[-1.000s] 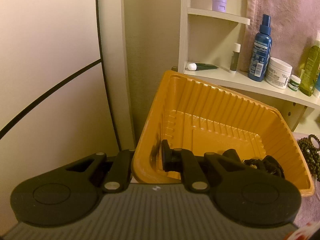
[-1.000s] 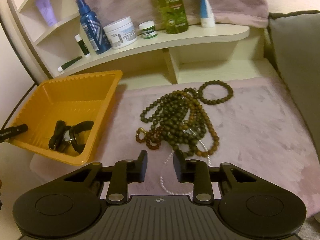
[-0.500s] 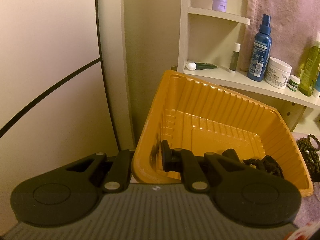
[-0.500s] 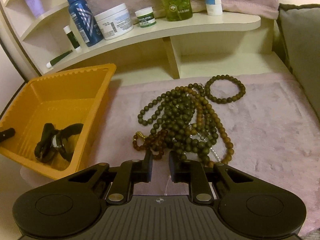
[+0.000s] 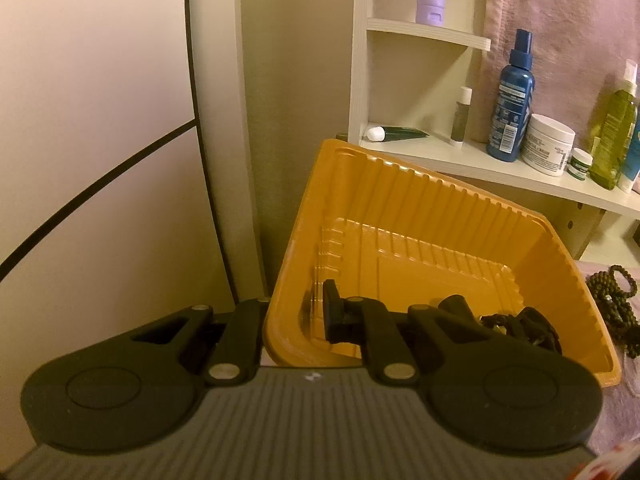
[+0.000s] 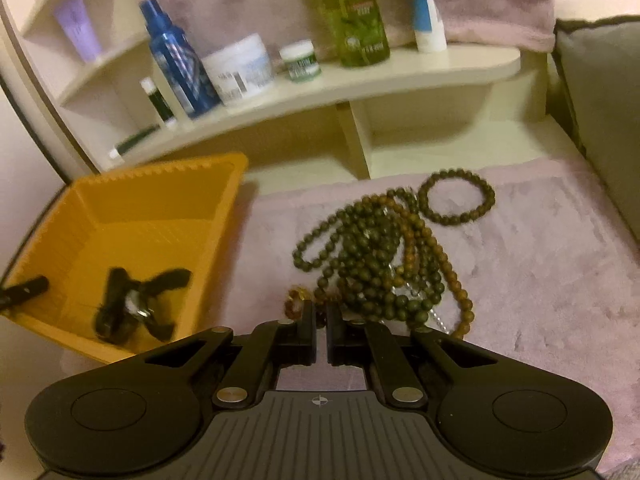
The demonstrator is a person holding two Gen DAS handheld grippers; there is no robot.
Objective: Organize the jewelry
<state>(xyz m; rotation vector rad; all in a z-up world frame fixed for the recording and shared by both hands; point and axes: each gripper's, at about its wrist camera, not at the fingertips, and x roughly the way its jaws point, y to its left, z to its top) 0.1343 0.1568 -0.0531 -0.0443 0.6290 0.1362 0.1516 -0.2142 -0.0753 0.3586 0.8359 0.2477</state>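
The left tool [image 5: 296, 318] clamps the ribbed orange plastic tray's [image 5: 440, 200] wall, while the right tool [image 6: 319, 330], just closing, pinches amber-brown beads [image 6: 297, 300].

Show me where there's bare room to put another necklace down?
The orange tray is bare at its back and middle; only black pieces lie near its front. The pink mat is free right of the bead pile. It's crowded at the pile.
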